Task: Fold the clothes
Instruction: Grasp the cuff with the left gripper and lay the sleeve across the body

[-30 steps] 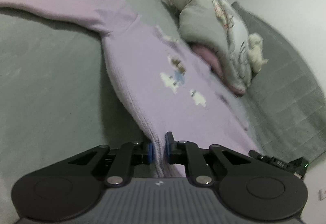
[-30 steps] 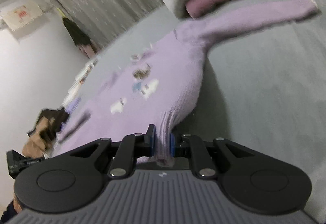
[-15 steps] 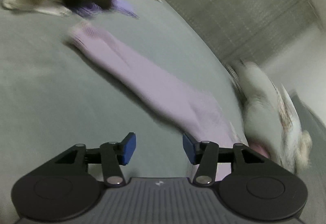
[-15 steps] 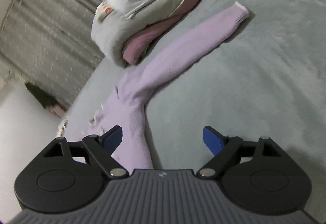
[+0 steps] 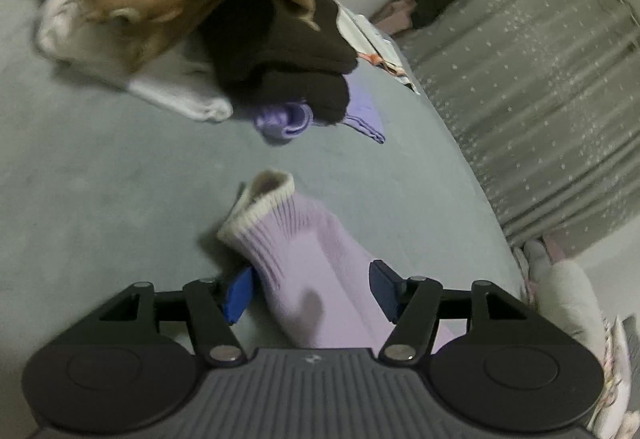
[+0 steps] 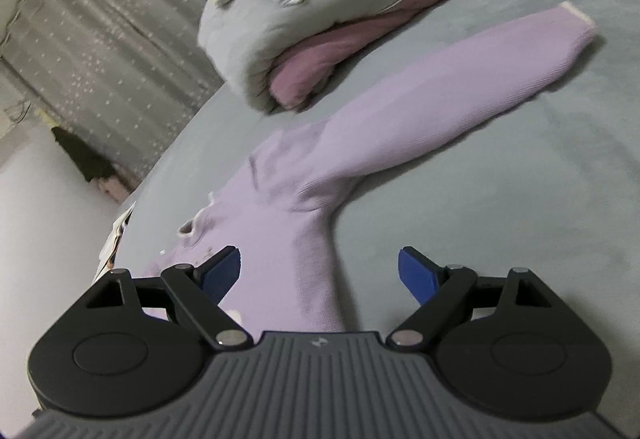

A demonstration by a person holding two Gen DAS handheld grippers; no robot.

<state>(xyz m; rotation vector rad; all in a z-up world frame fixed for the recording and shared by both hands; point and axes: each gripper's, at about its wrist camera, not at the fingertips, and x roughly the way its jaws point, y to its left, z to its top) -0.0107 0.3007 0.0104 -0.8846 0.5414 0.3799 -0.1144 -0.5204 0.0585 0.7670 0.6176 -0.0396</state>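
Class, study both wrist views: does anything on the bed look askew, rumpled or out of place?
Yes. The lilac sweater's cuff is curled and gaping rather than flat, and a heap of unfolded clothes lies jumbled beyond it. The other sleeve lies straight.

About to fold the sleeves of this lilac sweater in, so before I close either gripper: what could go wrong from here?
1. The left gripper, jaws opening, straddles the sleeve cuff, which lies curled; a grab may bunch it rather than lift it flat.
2. The clothes pile lies just beyond the cuff; a long reach could snag it.
3. The right gripper is open over the sweater at the armpit; closing might pinch body and sleeve together.
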